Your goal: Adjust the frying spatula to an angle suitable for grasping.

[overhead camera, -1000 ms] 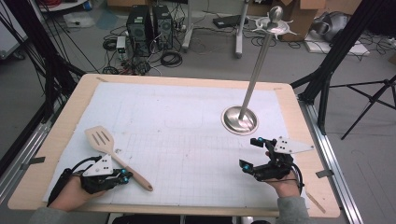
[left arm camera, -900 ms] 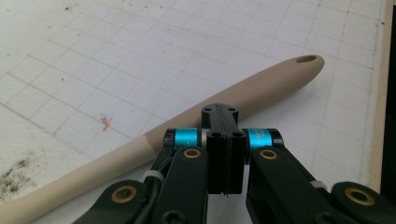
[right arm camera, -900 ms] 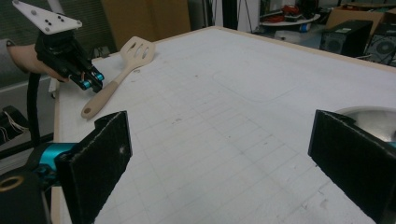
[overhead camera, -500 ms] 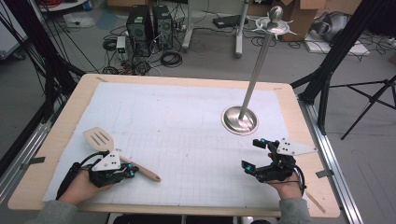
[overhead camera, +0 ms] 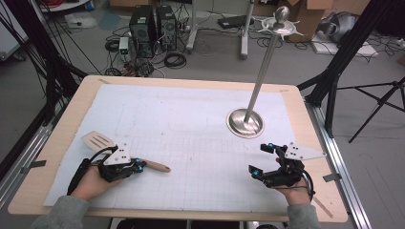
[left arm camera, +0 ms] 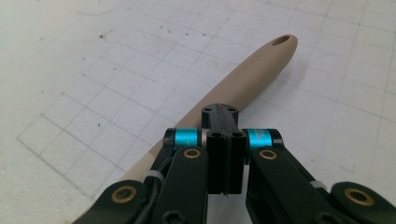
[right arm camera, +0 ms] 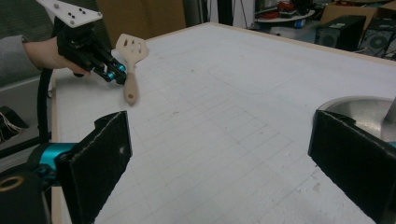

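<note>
The spatula (overhead camera: 125, 153) lies flat on the tabletop (overhead camera: 57, 157) at its near left, long axis running from blade at far left to handle end at right. The left gripper (left arm camera: 223, 140) sits over the handle's middle, jaws pressed together above it, not pinching it. The right gripper (overhead camera: 262, 160) rests well apart at the near right, jaws spread and empty. The left hand is nearer.
</note>
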Available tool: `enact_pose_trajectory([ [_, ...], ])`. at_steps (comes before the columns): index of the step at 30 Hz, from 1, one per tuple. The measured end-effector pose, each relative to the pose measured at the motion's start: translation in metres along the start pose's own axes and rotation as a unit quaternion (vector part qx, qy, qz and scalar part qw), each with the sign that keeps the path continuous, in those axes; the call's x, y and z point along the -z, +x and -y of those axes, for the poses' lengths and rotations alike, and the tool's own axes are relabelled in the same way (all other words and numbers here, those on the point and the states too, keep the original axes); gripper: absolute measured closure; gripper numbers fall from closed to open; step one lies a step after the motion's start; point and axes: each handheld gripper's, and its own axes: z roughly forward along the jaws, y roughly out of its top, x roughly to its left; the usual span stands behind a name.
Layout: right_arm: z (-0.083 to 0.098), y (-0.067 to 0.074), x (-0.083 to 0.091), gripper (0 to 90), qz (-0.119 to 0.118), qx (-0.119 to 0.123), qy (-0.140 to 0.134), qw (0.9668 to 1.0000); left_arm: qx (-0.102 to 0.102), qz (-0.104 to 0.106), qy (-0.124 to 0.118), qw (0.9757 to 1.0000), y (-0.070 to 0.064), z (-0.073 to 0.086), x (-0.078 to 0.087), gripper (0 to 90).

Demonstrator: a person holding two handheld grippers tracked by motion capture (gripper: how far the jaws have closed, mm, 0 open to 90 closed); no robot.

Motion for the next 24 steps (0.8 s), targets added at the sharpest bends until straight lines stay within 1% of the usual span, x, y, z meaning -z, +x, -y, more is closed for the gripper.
enact_pose_trajectory([
  [2, 0.000, 0.000, 0.002, 5.2, 0.000, -0.002, -0.004, 1.0000, 0.011, -0.014, -0.004, 0.9998, 0.004, 0.001, 0.004, 89.9],
  [3, 0.000, 0.001, 0.004, 5.2, 0.001, -0.005, -0.007, 1.0000, 0.033, -0.035, -0.017, 0.9987, 0.011, 0.001, 0.011, 89.8],
  [4, 0.000, 0.000, 0.005, 5.2, 0.002, -0.004, -0.009, 1.0000, 0.033, -0.035, -0.017, 0.9987, 0.011, 0.001, 0.011, 89.8],
  [5, 0.000, 0.000, 0.005, 5.2, 0.002, -0.004, -0.009, 1.0000, 0.047, -0.048, -0.030, 0.9973, 0.016, 0.000, 0.017, 89.8],
  [6, 0.002, 0.000, 0.005, 5.2, 0.002, -0.005, -0.006, 1.0000, 0.058, -0.055, -0.040, 0.9960, 0.020, 0.000, 0.021, 89.8],
  [7, 0.002, 0.001, 0.005, 5.1, 0.001, -0.007, -0.003, 1.0000, 0.068, -0.067, -0.047, 0.9944, 0.026, 0.001, 0.027, 89.8],
  [8, 0.003, 0.001, 0.005, 5.2, 0.001, -0.004, -0.001, 1.0000, 0.075, -0.072, -0.046, 0.9936, 0.029, 0.002, 0.028, 89.8],
  [9, 0.003, 0.001, 0.005, 5.2, 0.001, -0.004, -0.001, 1.0000, 0.075, -0.072, -0.046, 0.9936, 0.029, 0.002, 0.028, 89.8],
  [10, 0.003, 0.002, 0.005, 5.2, 0.001, -0.004, 0.003, 1.0000, 0.078, -0.075, -0.045, 0.9931, 0.032, 0.004, 0.029, 89.8],
  [11, 0.003, 0.003, 0.005, 5.2, 0.002, -0.004, 0.002, 1.0000, 0.085, -0.084, -0.037, 0.9922, 0.037, 0.008, 0.029, 89.8],
  [12, 0.003, 0.003, 0.006, 5.2, 0.001, -0.006, 0.003, 1.0000, 0.085, -0.084, -0.037, 0.9922, 0.037, 0.008, 0.029, 89.8],
  [15, 0.004, 0.004, 0.007, 5.2, 0.003, -0.006, 0.003, 1.0000, 0.092, -0.091, -0.026, 0.9912, 0.046, 0.014, 0.026, 89.8],
  [19, 0.006, 0.003, 0.009, 5.2, 0.004, -0.008, 0.005, 1.0000, 0.096, -0.092, -0.019, 0.9909, 0.050, 0.016, 0.025, 89.8],
  [20, 0.007, 0.003, 0.010, 5.2, 0.006, -0.010, 0.006, 0.9999, 0.100, -0.091, -0.014, 0.9907, 0.051, 0.016, 0.022, 89.8],
  [22, 0.007, 0.003, 0.011, 5.2, 0.006, -0.008, 0.005, 0.9999, 0.098, -0.093, -0.006, 0.9908, 0.052, 0.016, 0.019, 89.7],
  [24, 0.008, 0.004, 0.012, 5.2, 0.007, -0.009, 0.006, 0.9999, 0.096, -0.100, 0.008, 0.9904, 0.053, 0.016, 0.016, 89.7],
])
